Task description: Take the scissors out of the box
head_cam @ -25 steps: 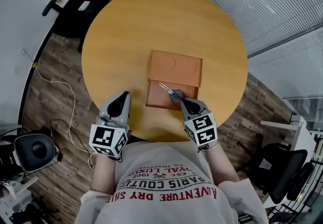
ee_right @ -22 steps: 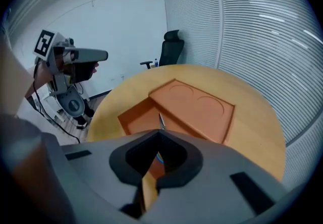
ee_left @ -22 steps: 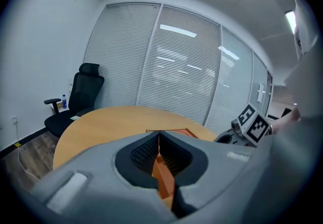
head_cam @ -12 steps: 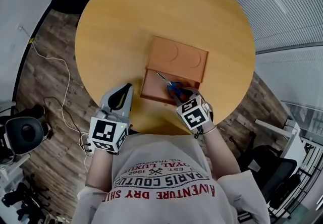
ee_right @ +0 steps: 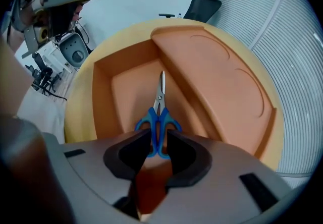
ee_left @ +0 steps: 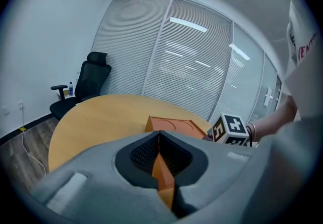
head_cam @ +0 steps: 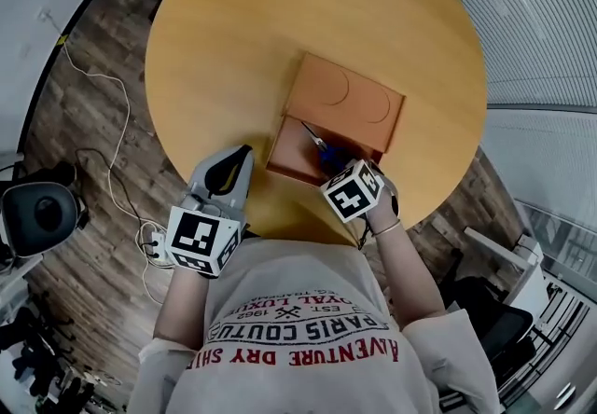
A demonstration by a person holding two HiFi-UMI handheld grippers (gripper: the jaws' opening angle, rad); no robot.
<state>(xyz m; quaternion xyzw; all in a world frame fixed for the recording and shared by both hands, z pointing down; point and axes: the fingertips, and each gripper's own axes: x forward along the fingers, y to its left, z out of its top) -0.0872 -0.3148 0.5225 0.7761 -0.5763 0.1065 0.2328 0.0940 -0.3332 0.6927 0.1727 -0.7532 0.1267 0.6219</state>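
Right gripper view: box lid (ee_right: 217, 76) by scissors (ee_right: 159, 101); chair (ee_right: 202, 5) bkgd.

The person's light shirt (head_cam: 300, 310), at the bottom of the head view, carries red print seen upside down: "1962" and "EST." uppermost, then "PARIS COUTU", then "AVENTURE DRY SH"; the rest is cut off.

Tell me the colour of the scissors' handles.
The scissors handles are blue, clearest in the right gripper view.
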